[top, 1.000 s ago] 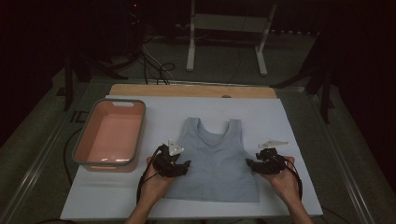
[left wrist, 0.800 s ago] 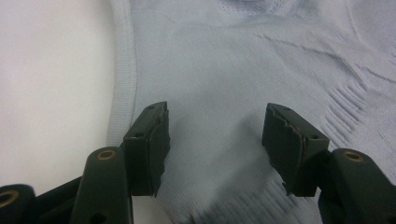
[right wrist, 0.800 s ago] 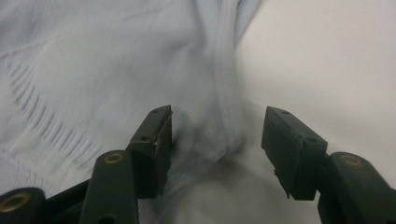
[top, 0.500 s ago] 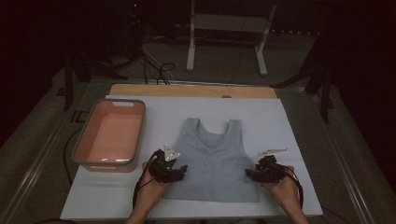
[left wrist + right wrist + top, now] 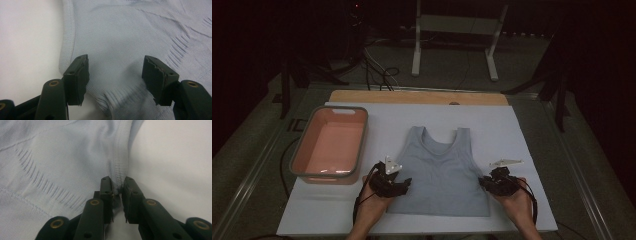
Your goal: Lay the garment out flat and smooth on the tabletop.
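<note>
On the worktop [image 5: 532,130], the right gripper [image 5: 117,185] has just closed, pinching the vest [image 5: 443,175] hem; the left gripper [image 5: 115,72], spread astride its edge, should pinch next.

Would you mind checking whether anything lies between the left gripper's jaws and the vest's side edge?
Nothing visible does. The left gripper has its jaws open astride the grey vest, with bare knit between them. The right gripper is shut on the vest's ribbed edge.
</note>
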A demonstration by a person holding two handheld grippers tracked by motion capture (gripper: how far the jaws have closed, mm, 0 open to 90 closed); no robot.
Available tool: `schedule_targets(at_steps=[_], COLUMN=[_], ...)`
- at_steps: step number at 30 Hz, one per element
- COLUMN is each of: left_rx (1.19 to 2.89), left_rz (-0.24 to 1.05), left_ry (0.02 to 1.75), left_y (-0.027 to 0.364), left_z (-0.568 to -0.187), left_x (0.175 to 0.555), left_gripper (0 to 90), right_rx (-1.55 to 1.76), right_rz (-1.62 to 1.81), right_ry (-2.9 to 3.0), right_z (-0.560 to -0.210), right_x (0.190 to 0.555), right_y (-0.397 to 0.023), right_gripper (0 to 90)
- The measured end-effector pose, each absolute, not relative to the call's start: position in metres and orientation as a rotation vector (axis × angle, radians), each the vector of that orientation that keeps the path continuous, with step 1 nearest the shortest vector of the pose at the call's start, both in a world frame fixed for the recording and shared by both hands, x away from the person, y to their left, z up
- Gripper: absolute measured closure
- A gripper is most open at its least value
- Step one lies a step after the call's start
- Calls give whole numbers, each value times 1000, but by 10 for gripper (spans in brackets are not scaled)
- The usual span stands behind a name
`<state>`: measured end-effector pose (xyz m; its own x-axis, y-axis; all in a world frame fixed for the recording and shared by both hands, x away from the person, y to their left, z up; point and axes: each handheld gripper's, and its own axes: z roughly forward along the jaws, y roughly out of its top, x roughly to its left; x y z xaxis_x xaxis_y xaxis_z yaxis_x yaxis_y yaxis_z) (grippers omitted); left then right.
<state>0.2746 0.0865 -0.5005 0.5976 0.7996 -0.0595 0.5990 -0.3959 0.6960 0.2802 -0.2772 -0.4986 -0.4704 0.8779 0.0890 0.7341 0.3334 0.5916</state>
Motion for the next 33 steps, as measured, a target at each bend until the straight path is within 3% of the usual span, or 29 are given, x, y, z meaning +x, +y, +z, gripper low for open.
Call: schedule_targets(at_steps=[33], left_rx=[2128], left_rz=[362], left_ry=[1043], left_y=[61], left_z=[-505], left_x=[279], left_gripper=[415], right_rx=[1463], right_rz=[846], right_ry=[2283], right_z=[-497], right_x=[280], right_y=[-298], right_gripper=[794])
